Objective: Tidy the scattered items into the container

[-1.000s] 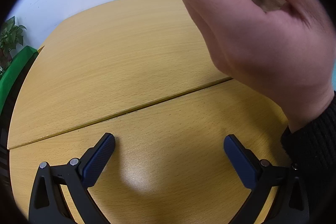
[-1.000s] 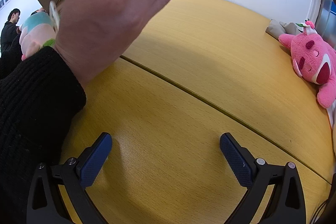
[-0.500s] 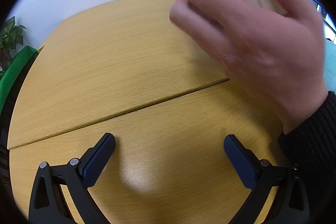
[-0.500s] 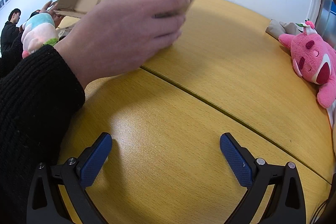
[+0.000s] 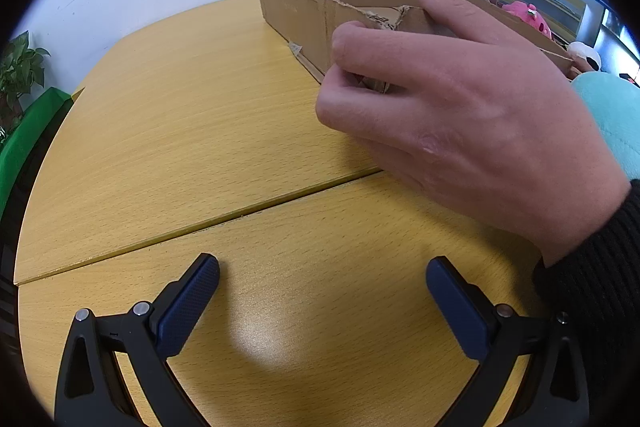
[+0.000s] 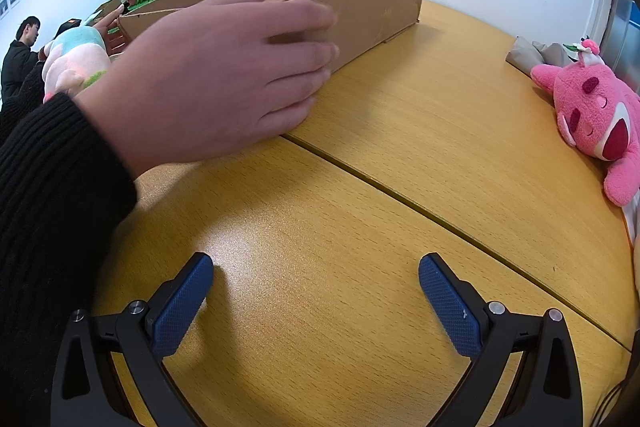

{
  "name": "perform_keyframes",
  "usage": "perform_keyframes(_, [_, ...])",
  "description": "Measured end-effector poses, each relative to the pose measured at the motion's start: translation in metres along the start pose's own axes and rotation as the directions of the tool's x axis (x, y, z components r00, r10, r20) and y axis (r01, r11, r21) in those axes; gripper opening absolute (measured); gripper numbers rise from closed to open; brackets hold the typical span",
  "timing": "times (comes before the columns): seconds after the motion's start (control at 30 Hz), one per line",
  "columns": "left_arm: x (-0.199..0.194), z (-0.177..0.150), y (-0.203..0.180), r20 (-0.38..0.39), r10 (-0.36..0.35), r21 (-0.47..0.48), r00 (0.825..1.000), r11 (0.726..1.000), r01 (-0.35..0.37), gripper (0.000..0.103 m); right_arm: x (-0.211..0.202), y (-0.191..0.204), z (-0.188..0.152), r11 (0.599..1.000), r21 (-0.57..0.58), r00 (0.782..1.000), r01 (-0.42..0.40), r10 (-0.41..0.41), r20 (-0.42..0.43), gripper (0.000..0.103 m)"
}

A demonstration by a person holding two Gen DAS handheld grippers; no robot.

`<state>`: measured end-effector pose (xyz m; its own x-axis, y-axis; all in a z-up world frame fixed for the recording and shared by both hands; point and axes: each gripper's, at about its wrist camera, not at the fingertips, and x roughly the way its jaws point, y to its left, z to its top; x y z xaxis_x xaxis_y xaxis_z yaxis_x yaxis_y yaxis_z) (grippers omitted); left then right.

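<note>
Cardboard box (image 6: pixel 372 11) sits on the tabletop (image 6: pixel 420 131) near its far edge, and a bare hand (image 6: pixel 216 75) grips its near wall, we think to set it where toys can go in. We see the pink plush bear (image 6: pixel 596 111) lying at the right edge, well apart from the box. Our left hand-held gripper (image 5: pixel 322 297) and right hand-held gripper (image 6: pixel 316 293) are spread wide and hold nothing.
</note>
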<state>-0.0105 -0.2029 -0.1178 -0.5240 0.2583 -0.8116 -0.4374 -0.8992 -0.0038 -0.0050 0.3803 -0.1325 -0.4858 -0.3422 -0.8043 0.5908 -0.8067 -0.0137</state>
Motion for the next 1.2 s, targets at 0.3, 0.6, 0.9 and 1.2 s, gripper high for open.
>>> perform_keyframes(0.3, [0.0,0.0,0.0,0.0,-0.001,0.001,1.0,1.0,0.001,0.103,0.0,0.0,0.0,1.0,0.0,1.0,0.0,0.0,0.0,0.103])
perform_keyframes(0.6, [-0.001,-0.001,-0.001,0.0,-0.001,0.001,1.0,1.0,0.001,0.103,0.0,0.0,0.0,1.0,0.0,1.0,0.0,0.0,0.0,0.103])
perform_keyframes(0.9, [-0.001,-0.001,-0.001,0.001,-0.001,0.002,1.0,1.0,0.001,0.103,0.0,0.0,0.0,1.0,0.0,1.0,0.0,0.0,0.0,0.103])
perform_keyframes(1.2, [-0.002,-0.002,-0.002,0.001,0.02,-0.011,1.0,1.0,-0.02,0.103,0.008,0.007,0.011,0.988,0.127,0.996,0.092,-0.092,-0.009,0.103])
